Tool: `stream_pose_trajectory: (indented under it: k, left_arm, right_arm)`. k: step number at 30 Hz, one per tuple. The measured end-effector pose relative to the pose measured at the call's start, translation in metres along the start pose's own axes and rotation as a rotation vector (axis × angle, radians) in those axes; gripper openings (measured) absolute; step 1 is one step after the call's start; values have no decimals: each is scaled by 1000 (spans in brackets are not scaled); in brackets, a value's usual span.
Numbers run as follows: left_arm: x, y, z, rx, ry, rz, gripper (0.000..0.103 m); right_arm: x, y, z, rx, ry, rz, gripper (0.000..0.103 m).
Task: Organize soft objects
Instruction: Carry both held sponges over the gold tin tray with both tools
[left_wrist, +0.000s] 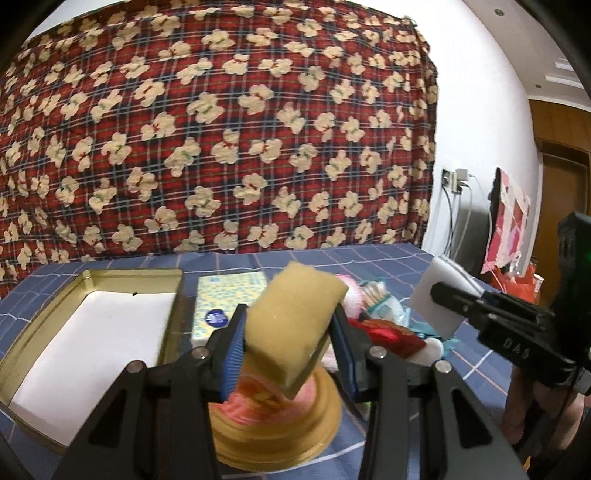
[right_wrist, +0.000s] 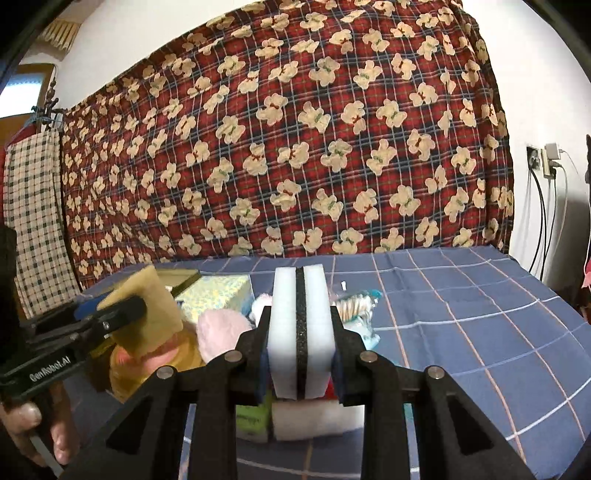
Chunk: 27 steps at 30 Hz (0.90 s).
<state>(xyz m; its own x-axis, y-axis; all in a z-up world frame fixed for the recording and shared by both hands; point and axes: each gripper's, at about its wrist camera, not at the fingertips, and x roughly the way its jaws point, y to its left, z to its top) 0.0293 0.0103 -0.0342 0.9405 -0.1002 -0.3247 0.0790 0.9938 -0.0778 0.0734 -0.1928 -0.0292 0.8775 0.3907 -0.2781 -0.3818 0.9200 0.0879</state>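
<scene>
Yellow sponge (left_wrist: 293, 328) is riding above the blue checked cloth (right_wrist: 461, 306), the left gripper (left_wrist: 291, 354) pinching it, while the right gripper (right_wrist: 300, 354) is squeezing a white sponge (right_wrist: 300, 332) beside the open tin (left_wrist: 92, 325).

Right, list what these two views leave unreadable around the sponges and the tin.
- Gold tin, left wrist view: near corner cut off by the frame edge.
- Pink item on the gold round base, left wrist view: motion-blurred, covered by the yellow sponge.
- Items under the white sponge, right wrist view: hidden behind the right gripper.
</scene>
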Motion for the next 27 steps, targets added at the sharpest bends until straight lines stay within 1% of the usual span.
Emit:
stream_pose_trajectory:
  k: [2,4,10,12,20,27]
  left_arm:
    - [2,4,1,-5,3,11,42]
    - [3,7,1,-9,4,19,42]
    - [8,20,0,-11,10,92,42]
    - [10,27,0,-26,12,102,42]
    - [10,41,2,-33,-8,188,42]
    - [9,45,3,-23,-29,232,42]
  right_arm:
    - [3,5,2,-25,-5,-10,28]
    - [7,7,2,-22,-4,-7,28]
    - [19,17,5,-30,-1,-4,28]
    - [22,20,5,-33,-2,-3,28]
    - [36,29,9,-30,14,-2,28]
    - [43,37,11,-40,16,-6,28]
